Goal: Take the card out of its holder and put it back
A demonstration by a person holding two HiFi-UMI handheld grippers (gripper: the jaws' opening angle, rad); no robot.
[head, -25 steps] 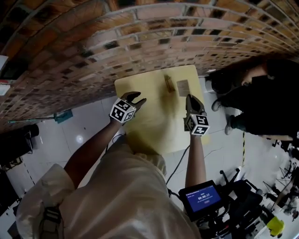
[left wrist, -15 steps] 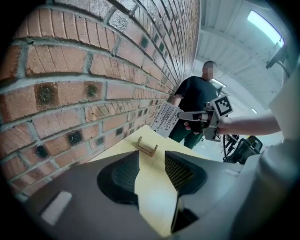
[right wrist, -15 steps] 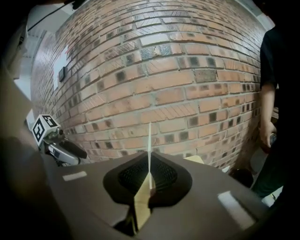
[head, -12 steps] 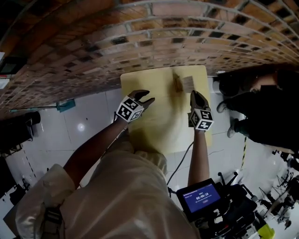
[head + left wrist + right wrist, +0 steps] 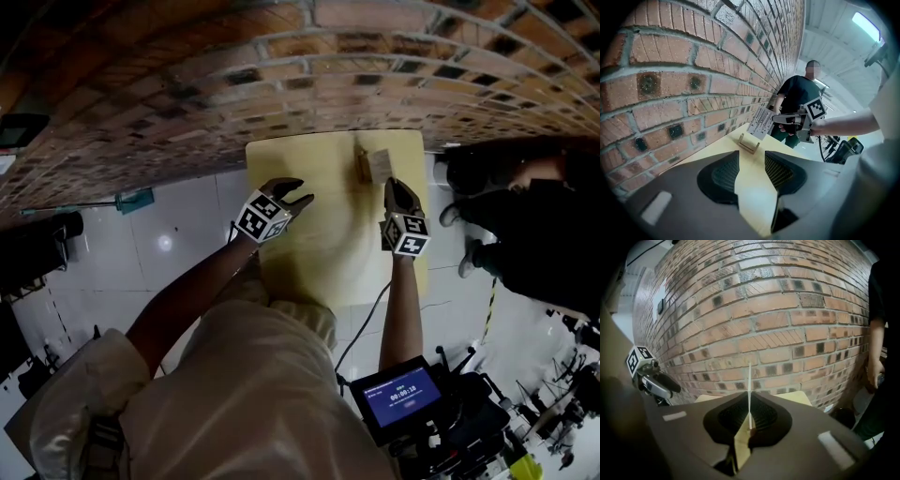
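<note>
A small wooden card holder (image 5: 363, 167) (image 5: 749, 143) stands on the yellow table (image 5: 319, 253) near the brick wall. My right gripper (image 5: 391, 184) (image 5: 749, 420) is shut on a white printed card (image 5: 380, 163) (image 5: 761, 122), which hangs in the air just right of the holder and a little above it. In the right gripper view the card (image 5: 749, 390) shows edge-on as a thin upright line between the pads. My left gripper (image 5: 296, 195) (image 5: 750, 164) hovers open over the table's left part, with nothing between its fingers and pointing toward the holder.
A brick wall (image 5: 281, 84) runs along the table's far edge. A person in dark clothes (image 5: 525, 206) (image 5: 799, 93) stands right of the table. White tiled floor (image 5: 169, 244) lies to the left, and a device with a blue screen (image 5: 398, 394) sits near my feet.
My right gripper has carried the card down and closer to the holder. The left gripper has stayed where it was, still open.
</note>
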